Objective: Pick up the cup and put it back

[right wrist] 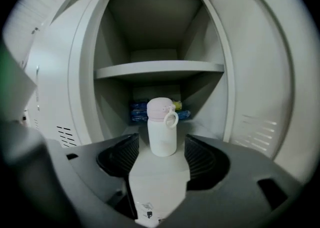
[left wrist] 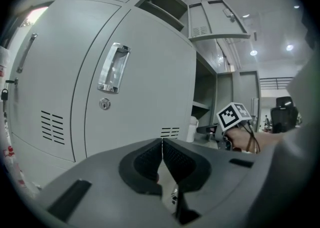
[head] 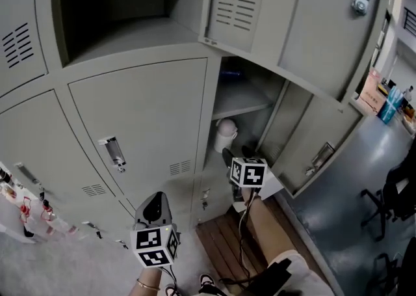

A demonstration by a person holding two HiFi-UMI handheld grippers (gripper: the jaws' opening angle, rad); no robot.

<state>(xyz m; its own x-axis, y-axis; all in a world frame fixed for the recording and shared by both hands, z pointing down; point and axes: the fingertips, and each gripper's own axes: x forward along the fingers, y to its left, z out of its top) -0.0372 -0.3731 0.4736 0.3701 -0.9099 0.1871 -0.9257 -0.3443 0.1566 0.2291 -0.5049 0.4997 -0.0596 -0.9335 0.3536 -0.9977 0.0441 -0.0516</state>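
Note:
A white cup (right wrist: 162,129) with a pale pink lid and a ring loop stands upright on the floor of an open locker compartment (right wrist: 150,169). My right gripper (right wrist: 161,144) is open, its pads on either side of the cup's lower body with gaps on both sides and no contact. From the head view, the cup (head: 225,135) sits just inside the locker and the right gripper (head: 237,153) reaches in toward it. My left gripper (head: 155,200) hangs lower left in front of a closed door, shut with nothing between its pads (left wrist: 150,159). The cup (left wrist: 192,129) also shows far off in the left gripper view.
Blue packets (right wrist: 140,112) lie behind the cup under a shelf (right wrist: 160,68). The locker's door (head: 318,138) stands open to the right. A closed door with a metal handle (left wrist: 114,67) faces the left gripper. An upper compartment (head: 123,2) is open. Wooden slats (head: 221,242) lie below.

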